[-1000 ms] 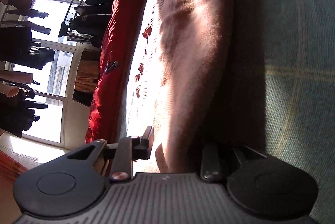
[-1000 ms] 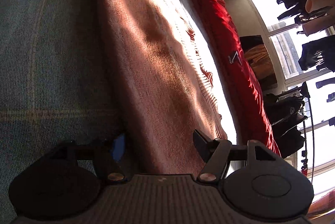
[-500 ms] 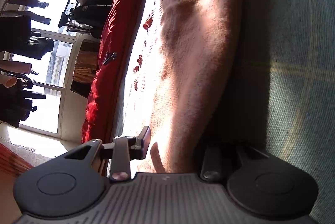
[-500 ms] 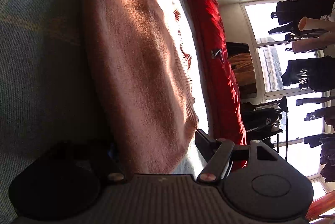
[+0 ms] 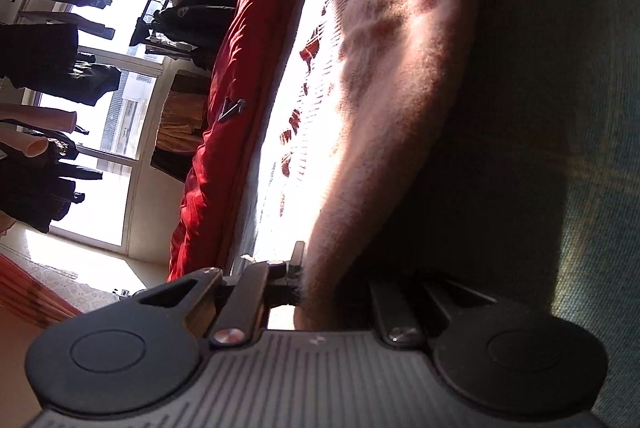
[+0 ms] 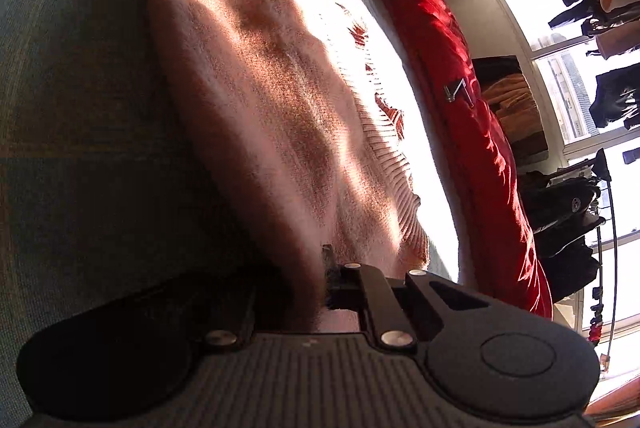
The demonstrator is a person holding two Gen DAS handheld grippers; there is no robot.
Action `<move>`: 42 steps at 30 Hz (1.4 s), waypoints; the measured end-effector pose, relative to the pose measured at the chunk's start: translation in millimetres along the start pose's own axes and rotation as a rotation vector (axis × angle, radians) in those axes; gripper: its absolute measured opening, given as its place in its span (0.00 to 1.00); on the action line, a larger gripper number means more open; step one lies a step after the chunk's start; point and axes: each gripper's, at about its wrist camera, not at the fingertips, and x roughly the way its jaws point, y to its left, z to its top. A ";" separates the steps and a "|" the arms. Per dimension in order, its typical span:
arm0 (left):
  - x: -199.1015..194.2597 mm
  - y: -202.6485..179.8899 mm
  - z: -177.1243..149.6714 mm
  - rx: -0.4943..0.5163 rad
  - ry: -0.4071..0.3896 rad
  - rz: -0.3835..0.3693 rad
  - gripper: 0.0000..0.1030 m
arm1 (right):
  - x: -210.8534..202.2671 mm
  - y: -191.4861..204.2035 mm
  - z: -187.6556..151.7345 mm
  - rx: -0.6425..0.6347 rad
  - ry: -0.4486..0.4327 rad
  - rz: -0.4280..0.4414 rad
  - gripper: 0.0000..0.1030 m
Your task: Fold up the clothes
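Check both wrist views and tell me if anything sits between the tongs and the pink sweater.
Nothing visible does. The left tongs and right tongs are each shut on the pink sweater, their pads pinching its fuzzy near edge. The red jacket lies beyond it, clear of both.

Pink fuzzy knit sweater [image 5: 384, 76], ribbed hem, red pattern along sunlit side, lies stretched flat on grey-green checked fabric surface. Garment runs from near edge to far, half in hard sun, half in shadow. In right wrist view same sweater [image 6: 280, 100] shows folded edge on shaded left side, ribbed hem on bright right side.
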 end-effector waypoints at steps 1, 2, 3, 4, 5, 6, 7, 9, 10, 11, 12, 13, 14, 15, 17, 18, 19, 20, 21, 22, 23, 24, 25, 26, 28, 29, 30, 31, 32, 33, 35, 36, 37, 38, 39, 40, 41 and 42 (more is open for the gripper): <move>-3.2 1.6 -0.5 -0.001 -0.005 0.008 0.08 | -6.2 -5.5 2.8 0.023 0.000 0.022 0.11; -7.0 3.0 -1.9 -0.002 -0.009 0.015 0.08 | -11.8 -7.9 5.3 0.037 0.000 0.041 0.11; -11.6 3.7 -3.8 -0.003 -0.013 0.017 0.08 | -17.1 -9.7 7.8 0.049 0.002 0.060 0.11; -16.7 3.3 -6.0 -0.003 -0.019 0.018 0.08 | -23.6 -8.9 10.6 0.058 0.005 0.081 0.11; -21.9 3.0 -8.2 -0.003 -0.024 0.019 0.08 | -30.3 -5.7 12.3 0.060 0.007 0.097 0.11; -27.9 1.8 -10.7 0.000 -0.031 0.021 0.08 | -37.0 -2.1 13.6 0.061 0.008 0.112 0.11; -35.0 -0.3 -14.2 0.006 -0.039 0.019 0.08 | -43.7 1.6 15.0 0.061 0.010 0.126 0.11; -50.3 -5.6 -21.8 0.032 -0.057 0.016 0.08 | -59.2 10.4 16.3 0.067 0.016 0.138 0.11; -58.1 -8.5 -25.4 0.047 -0.066 0.014 0.08 | -67.8 14.5 16.6 0.069 0.019 0.142 0.11; -66.7 -11.6 -29.1 0.064 -0.076 0.012 0.08 | -76.4 18.7 16.8 0.072 0.022 0.145 0.11; -75.4 -14.6 -32.4 0.080 -0.087 0.010 0.08 | -85.8 21.9 16.4 0.080 0.023 0.152 0.11; -83.6 -17.3 -35.4 0.091 -0.098 0.008 0.08 | -97.7 26.1 15.5 0.090 0.025 0.163 0.11; -92.0 -20.7 -38.0 0.101 -0.109 0.005 0.08 | -109.2 31.6 14.1 0.097 0.028 0.171 0.11; -100.7 -24.7 -40.2 0.111 -0.120 0.002 0.09 | -120.4 37.3 12.7 0.104 0.032 0.177 0.11; -118.1 -32.9 -44.7 0.130 -0.142 -0.005 0.09 | -140.7 50.3 8.8 0.118 0.041 0.191 0.11; -126.8 -37.0 -47.0 0.140 -0.152 -0.008 0.09 | -149.4 58.0 6.2 0.125 0.048 0.199 0.11; -134.6 -41.8 -49.1 0.148 -0.160 -0.012 0.09 | -158.0 65.7 3.5 0.132 0.055 0.206 0.11; -139.7 -46.4 -50.9 0.154 -0.164 -0.019 0.09 | -164.1 74.0 1.3 0.129 0.059 0.207 0.11; -143.4 -51.8 -52.9 0.162 -0.169 -0.025 0.09 | -169.6 82.5 -0.9 0.124 0.064 0.207 0.11; -146.0 -58.8 -54.7 0.171 -0.171 -0.028 0.09 | -169.4 88.8 -4.0 0.129 0.070 0.202 0.11; -146.8 -65.2 -55.8 0.179 -0.168 -0.029 0.09 | -167.9 94.5 -7.3 0.137 0.078 0.196 0.11; -147.4 -71.3 -56.7 0.189 -0.167 -0.026 0.09 | -166.3 100.3 -10.7 0.144 0.085 0.191 0.12; -147.8 -76.7 -57.7 0.199 -0.166 -0.019 0.10 | -164.7 106.0 -14.0 0.152 0.092 0.185 0.13; -148.1 -80.8 -59.1 0.205 -0.163 -0.015 0.13 | -161.9 111.0 -17.1 0.157 0.095 0.182 0.16; -151.5 -82.6 -63.5 0.193 -0.154 -0.029 0.17 | -158.7 120.1 -22.6 0.156 0.096 0.179 0.29; -154.9 -82.2 -66.2 0.177 -0.146 -0.037 0.17 | -159.3 124.5 -25.6 0.153 0.099 0.186 0.33; -158.5 -80.6 -68.6 0.157 -0.134 -0.048 0.17 | -160.6 129.1 -28.8 0.150 0.103 0.193 0.41; -162.3 -77.9 -70.7 0.132 -0.119 -0.064 0.17 | -164.7 133.2 -34.2 0.151 0.105 0.201 0.42; -167.3 -71.7 -73.3 0.084 -0.101 -0.096 0.17 | -169.9 134.4 -40.1 0.164 0.108 0.207 0.44; -172.3 -62.9 -75.8 0.021 -0.083 -0.139 0.17 | -174.4 133.0 -44.6 0.184 0.106 0.212 0.44; -178.6 -34.1 -79.5 -0.160 -0.058 -0.247 0.17 | -187.2 117.0 -56.2 0.297 0.075 0.240 0.45; -179.5 -18.5 -80.5 -0.251 -0.060 -0.283 0.17 | -192.0 106.0 -60.7 0.370 0.042 0.245 0.46; -178.4 -3.8 -80.1 -0.334 -0.075 -0.302 0.17 | -196.8 94.8 -65.2 0.445 0.005 0.247 0.51; -175.9 10.7 -78.8 -0.414 -0.097 -0.314 0.17 | -201.6 83.7 -69.7 0.519 -0.032 0.249 0.59; -170.9 22.9 -76.7 -0.485 -0.121 -0.327 0.17 | -202.8 74.1 -71.9 0.580 -0.066 0.253 0.63; -163.4 32.7 -73.7 -0.548 -0.146 -0.341 0.17 | -202.1 62.5 -73.1 0.659 -0.115 0.264 0.65; -155.9 42.5 -70.6 -0.611 -0.172 -0.355 0.21 | -197.5 54.6 -71.4 0.702 -0.149 0.270 0.65; -147.5 49.4 -68.0 -0.670 -0.191 -0.373 0.24 | -192.0 47.8 -69.0 0.734 -0.178 0.275 0.65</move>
